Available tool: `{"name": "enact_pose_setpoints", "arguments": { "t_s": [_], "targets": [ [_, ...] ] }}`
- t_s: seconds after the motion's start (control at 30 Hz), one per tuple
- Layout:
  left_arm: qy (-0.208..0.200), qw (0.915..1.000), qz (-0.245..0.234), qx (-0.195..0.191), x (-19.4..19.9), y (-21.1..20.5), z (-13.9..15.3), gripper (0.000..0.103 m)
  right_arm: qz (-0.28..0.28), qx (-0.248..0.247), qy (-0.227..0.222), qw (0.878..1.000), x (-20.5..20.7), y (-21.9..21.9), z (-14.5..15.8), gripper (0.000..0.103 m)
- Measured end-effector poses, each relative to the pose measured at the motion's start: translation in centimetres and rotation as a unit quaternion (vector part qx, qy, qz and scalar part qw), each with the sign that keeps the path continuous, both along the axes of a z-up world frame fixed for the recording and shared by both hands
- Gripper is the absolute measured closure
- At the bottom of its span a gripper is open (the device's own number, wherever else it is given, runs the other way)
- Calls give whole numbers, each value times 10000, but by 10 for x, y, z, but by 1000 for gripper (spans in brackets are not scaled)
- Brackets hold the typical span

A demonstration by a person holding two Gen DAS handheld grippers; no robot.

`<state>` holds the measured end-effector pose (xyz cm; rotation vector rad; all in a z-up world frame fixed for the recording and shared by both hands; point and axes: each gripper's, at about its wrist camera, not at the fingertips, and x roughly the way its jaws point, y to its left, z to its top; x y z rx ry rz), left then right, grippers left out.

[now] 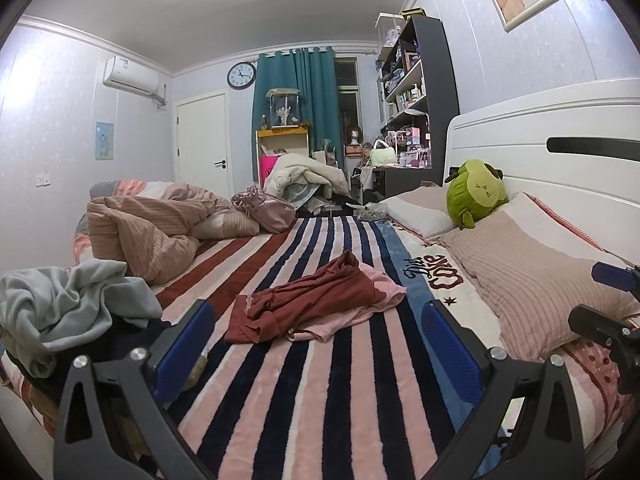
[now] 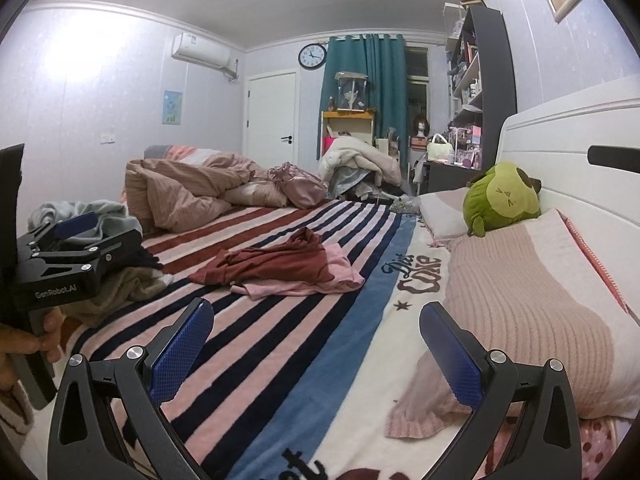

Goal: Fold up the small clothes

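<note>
A crumpled dark red garment (image 1: 316, 296) lies on top of a pink garment (image 1: 380, 292) in the middle of the striped blanket (image 1: 320, 380). Both also show in the right wrist view: red garment (image 2: 276, 264), pink garment (image 2: 320, 284). My left gripper (image 1: 320, 344) is open and empty, hovering above the blanket just short of the clothes. My right gripper (image 2: 316, 344) is open and empty, further back and to the right, near the pillow. The left gripper also shows at the left edge of the right wrist view (image 2: 76, 240).
A pile of grey-blue and dark clothes (image 1: 68, 312) lies at the bed's left edge. Striped pink pillows (image 1: 536, 272), a green plush toy (image 1: 476, 192) and the white headboard (image 1: 560, 128) line the right. A bunched quilt (image 1: 152, 224) lies at the far left.
</note>
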<state>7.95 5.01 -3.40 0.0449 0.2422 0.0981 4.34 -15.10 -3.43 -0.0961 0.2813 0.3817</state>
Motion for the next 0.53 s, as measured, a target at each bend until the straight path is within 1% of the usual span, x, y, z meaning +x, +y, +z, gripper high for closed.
{"name": "enact_pose_setpoints", "arguments": {
  "t_s": [0.53],
  "targets": [
    [35,10000,-9,-45,1,2,0,1,14,9,-6,10000,3,-3,0,0]
  ]
}}
